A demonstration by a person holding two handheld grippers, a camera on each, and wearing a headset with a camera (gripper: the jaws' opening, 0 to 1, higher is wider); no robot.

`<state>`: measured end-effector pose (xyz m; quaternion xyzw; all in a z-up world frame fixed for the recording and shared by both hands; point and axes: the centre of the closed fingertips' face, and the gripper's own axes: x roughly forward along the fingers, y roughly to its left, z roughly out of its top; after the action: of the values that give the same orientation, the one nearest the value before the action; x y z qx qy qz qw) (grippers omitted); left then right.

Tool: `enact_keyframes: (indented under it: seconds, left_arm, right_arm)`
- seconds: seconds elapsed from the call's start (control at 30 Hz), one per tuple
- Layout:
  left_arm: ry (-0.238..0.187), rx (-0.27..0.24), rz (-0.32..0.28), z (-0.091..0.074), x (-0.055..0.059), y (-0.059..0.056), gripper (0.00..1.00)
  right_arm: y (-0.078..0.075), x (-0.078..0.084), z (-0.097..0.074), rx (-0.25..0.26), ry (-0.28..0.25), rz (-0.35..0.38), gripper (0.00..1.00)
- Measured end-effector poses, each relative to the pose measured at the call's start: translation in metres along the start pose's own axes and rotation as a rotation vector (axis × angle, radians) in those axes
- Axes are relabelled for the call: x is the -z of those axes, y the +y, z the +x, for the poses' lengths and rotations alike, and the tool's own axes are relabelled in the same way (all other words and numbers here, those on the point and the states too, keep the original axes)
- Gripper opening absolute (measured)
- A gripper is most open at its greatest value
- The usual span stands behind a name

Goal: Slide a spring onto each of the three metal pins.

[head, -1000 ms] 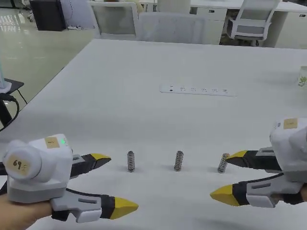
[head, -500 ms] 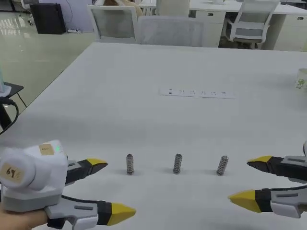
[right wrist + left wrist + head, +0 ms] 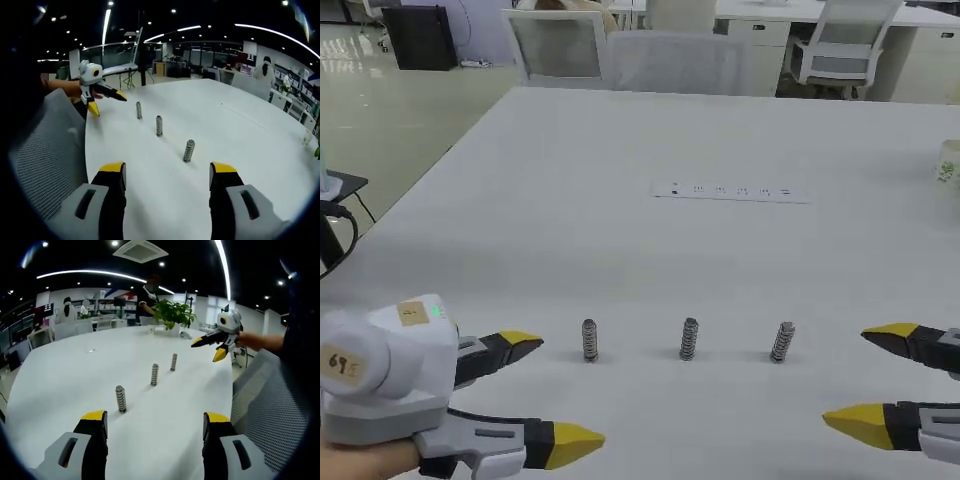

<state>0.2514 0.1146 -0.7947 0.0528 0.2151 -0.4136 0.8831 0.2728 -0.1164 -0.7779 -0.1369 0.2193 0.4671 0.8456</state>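
Observation:
Three upright pins stand in a row on the white table (image 3: 650,250), each with a grey coil spring around it: left spring (image 3: 589,340), middle spring (image 3: 689,338), right spring (image 3: 782,341). My left gripper (image 3: 554,390) is open at the lower left, a short way left of the left spring (image 3: 120,398). At the lower right my right gripper (image 3: 875,380) is open, apart from the right spring (image 3: 189,150). Nothing is between either pair of yellow-tipped fingers. From the left gripper view the right gripper (image 3: 206,349) hovers beyond the far spring (image 3: 173,361).
A white power strip (image 3: 731,191) lies flat further back on the table. A cup (image 3: 949,162) stands at the right edge. Office chairs (image 3: 675,62) line the far side, and a mesh chair (image 3: 45,150) sits at the near edge.
My right gripper has drawn back to the right, away from the right spring it was almost touching. My left gripper has dropped slightly toward the lower left.

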Motion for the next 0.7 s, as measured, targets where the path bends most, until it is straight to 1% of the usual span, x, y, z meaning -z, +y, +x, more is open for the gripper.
enact_keyframes:
  seconds: [0.07,0.13,0.17,0.23,0.3,0.47,0.7]
  left_arm:
    - [-0.002,-0.001,-0.004,0.0001,0.0003,-0.0002,0.74]
    - [-0.002,-0.002,-0.006,0.0003,0.0004,-0.0002,0.75]
    - [-0.002,-0.003,-0.008,0.0008,0.0012,0.0001,0.75]
    - [-0.004,-0.004,-0.011,0.0009,0.0002,0.0002,0.75]
    - [-0.01,-0.007,-0.014,0.0012,-0.0009,0.0014,0.74]
    - [-0.007,-0.008,-0.017,0.0024,0.0004,0.0018,0.75]
    - [-0.009,-0.011,-0.02,0.0022,0.0002,0.0031,0.75]
  right_arm:
    - [0.0007,-0.0005,0.0008,-0.002,-0.012,-0.013,0.69]
    - [0.0006,0.0006,0.0016,-0.004,-0.01,-0.007,0.69]
    - [-0.0006,0.0003,0.002,0.001,-0.016,-0.019,0.7]
    - [-0.0012,0.0,0.0025,0.001,-0.018,-0.012,0.7]
    - [-0.0016,-0.0015,0.0032,0.001,-0.025,-0.023,0.7]
    - [-0.0044,-0.0012,0.0064,0.004,-0.022,-0.016,0.71]
    - [-0.0026,0.0,0.0083,0.0,-0.014,-0.011,0.71]
